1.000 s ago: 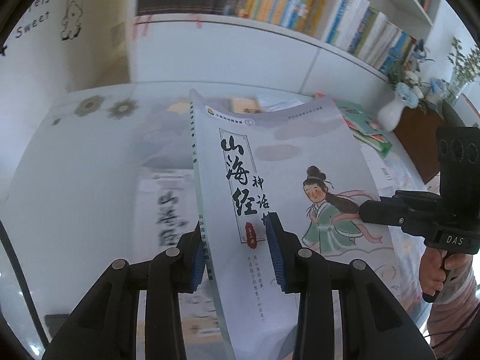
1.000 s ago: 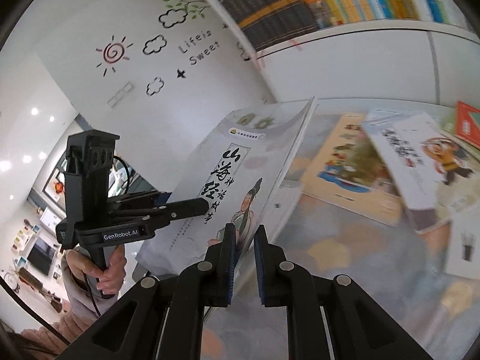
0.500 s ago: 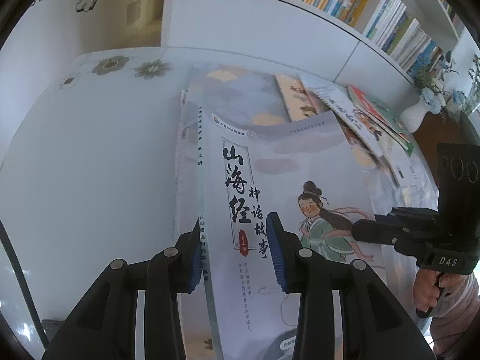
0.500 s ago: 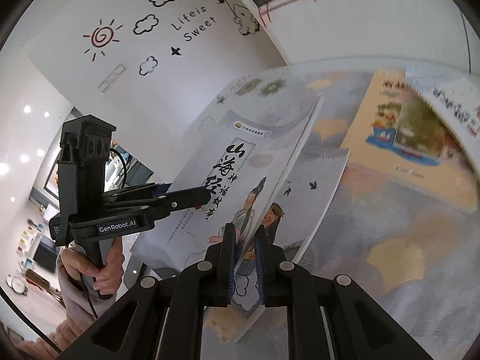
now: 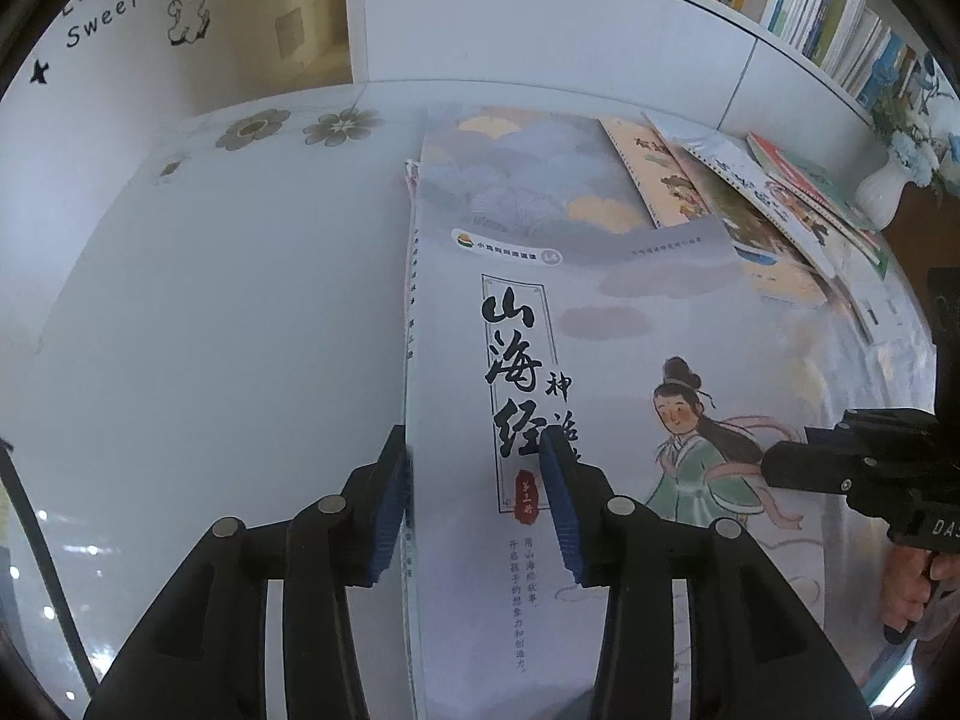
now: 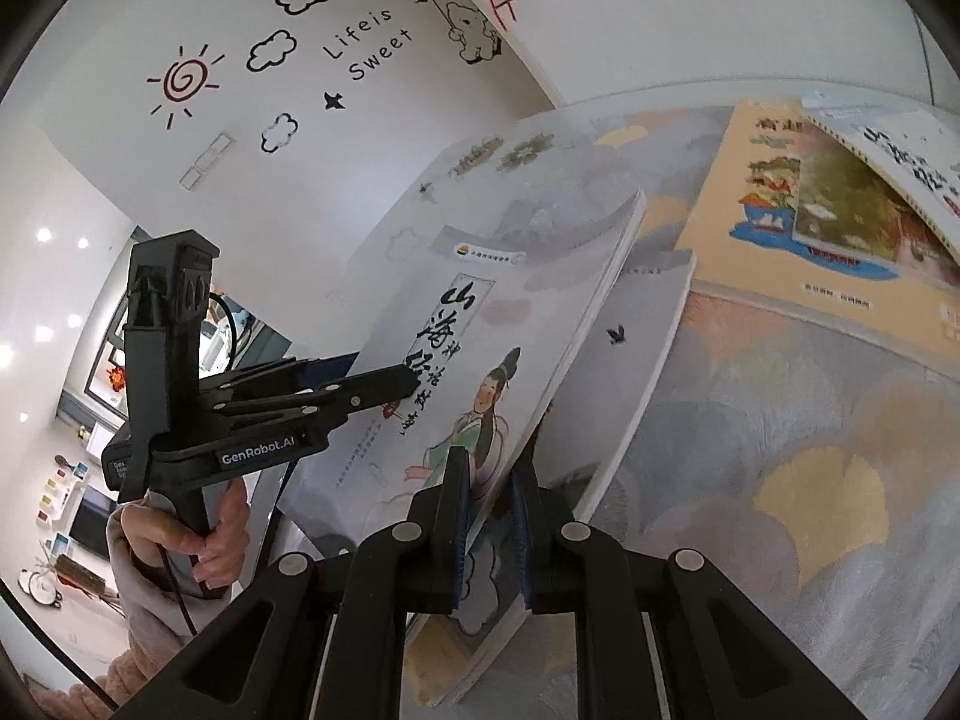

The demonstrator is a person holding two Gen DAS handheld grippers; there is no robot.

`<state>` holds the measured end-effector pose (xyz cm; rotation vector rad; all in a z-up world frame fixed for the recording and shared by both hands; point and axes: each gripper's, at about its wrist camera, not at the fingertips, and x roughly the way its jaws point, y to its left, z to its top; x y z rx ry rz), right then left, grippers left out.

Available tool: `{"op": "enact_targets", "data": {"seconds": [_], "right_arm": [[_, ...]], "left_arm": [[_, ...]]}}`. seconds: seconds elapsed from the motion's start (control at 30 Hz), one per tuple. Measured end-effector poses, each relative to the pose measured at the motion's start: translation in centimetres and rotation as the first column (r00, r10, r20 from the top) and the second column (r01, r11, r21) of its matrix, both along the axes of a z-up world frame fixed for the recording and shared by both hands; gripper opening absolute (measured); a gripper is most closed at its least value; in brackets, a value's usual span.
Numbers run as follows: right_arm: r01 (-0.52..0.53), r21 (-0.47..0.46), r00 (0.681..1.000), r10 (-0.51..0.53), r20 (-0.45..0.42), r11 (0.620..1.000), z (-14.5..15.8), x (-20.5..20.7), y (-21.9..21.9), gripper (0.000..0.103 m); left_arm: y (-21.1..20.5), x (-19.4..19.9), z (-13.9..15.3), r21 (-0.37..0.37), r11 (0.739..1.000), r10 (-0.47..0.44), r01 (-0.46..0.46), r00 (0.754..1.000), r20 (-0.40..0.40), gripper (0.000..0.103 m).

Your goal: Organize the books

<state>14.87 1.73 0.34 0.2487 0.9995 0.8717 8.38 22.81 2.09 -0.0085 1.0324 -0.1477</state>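
A grey-covered book (image 5: 600,324) with black brush lettering and a drawn figure in green lies almost flat over another grey book (image 6: 648,324). In the right wrist view this top book (image 6: 480,324) still tilts, its page edge raised. My left gripper (image 5: 474,468) straddles the spine edge; its jaws are opening and the pads (image 5: 393,498) no longer pinch it. It also shows in the right wrist view as the left gripper (image 6: 384,378), one finger over the cover. My right gripper (image 6: 489,498) is shut on the page edge, and appears as the right gripper (image 5: 774,468) in the left wrist view.
A patterned mat (image 6: 810,450) covers the white glass table (image 5: 210,300). An orange book (image 6: 768,204) and a spiral-bound book (image 6: 888,144) overlap at the back right. A white vase (image 5: 882,192) stands far right. Shelved books (image 5: 810,6) line the wall.
Both grippers have come down with the book, which went from steeply tilted in the air to nearly flat on the grey book beneath. The left jaws have spread slightly.
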Motion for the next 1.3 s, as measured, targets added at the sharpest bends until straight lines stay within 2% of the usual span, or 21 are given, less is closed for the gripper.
{"op": "enact_targets", "data": {"seconds": [0.33, 0.43, 0.53, 0.67, 0.73, 0.77, 0.9, 1.07, 1.2, 1.3], "right_arm": [[0.010, -0.012, 0.999, -0.011, -0.045, 1.000, -0.8, 0.0, -0.6, 0.016], [0.032, -0.013, 0.997, -0.032, -0.071, 0.999, -0.8, 0.2, -0.9, 0.018], [0.067, -0.052, 0.995, -0.070, -0.075, 0.996, -0.6, -0.1, -1.7, 0.019], [0.095, -0.113, 0.993, -0.103, -0.062, 0.989, -0.3, -0.4, -3.3, 0.042], [0.106, -0.122, 0.993, -0.112, -0.046, 0.987, -0.2, -0.5, -4.6, 0.049], [0.118, -0.125, 0.992, -0.124, -0.037, 0.985, 0.0, -0.4, -5.6, 0.049], [0.187, -0.113, 0.981, -0.191, -0.028, 0.976, 0.5, -0.1, -9.7, 0.063], [0.279, -0.093, 0.959, -0.282, -0.012, 0.956, 1.2, 0.2, -16.4, 0.063], [0.386, -0.072, 0.922, -0.386, 0.016, 0.920, 2.0, 0.6, -23.2, 0.063], [0.472, -0.012, 0.881, -0.472, -0.019, 0.881, 2.4, 1.8, -28.8, 0.064]], "left_arm": [[-0.2, 0.1, -0.1, 0.040, 0.999, 0.010, -0.010, 1.000, 0.009, 0.045], [-0.1, 0.2, -0.1, 0.054, 0.998, 0.034, -0.034, 0.999, 0.011, 0.045], [0.3, 0.1, 0.1, 0.091, 0.992, 0.083, -0.084, 0.996, 0.014, 0.045], [0.3, 0.1, 0.6, 0.103, 0.987, 0.124, -0.125, 0.992, 0.021, 0.045], [0.0, 0.1, 1.1, 0.094, 0.986, 0.139, -0.141, 0.990, 0.029, 0.045], [-0.3, 0.2, 1.5, 0.083, 0.985, 0.146, -0.149, 0.989, 0.036, 0.045], [-1.9, 0.8, 3.1, 0.004, 0.983, 0.184, -0.185, 0.983, 0.025, 0.045], [-7.3, 2.9, 4.7, -0.027, 0.987, 0.156, -0.155, 0.987, 0.044, 0.045], [-12.8, 4.5, 5.6, -0.082, 0.992, 0.105, -0.100, 0.993, 0.051, 0.045], [-17.4, 5.2, 5.8, -0.115, 0.992, 0.061, -0.054, 0.996, 0.067, 0.045]]}}
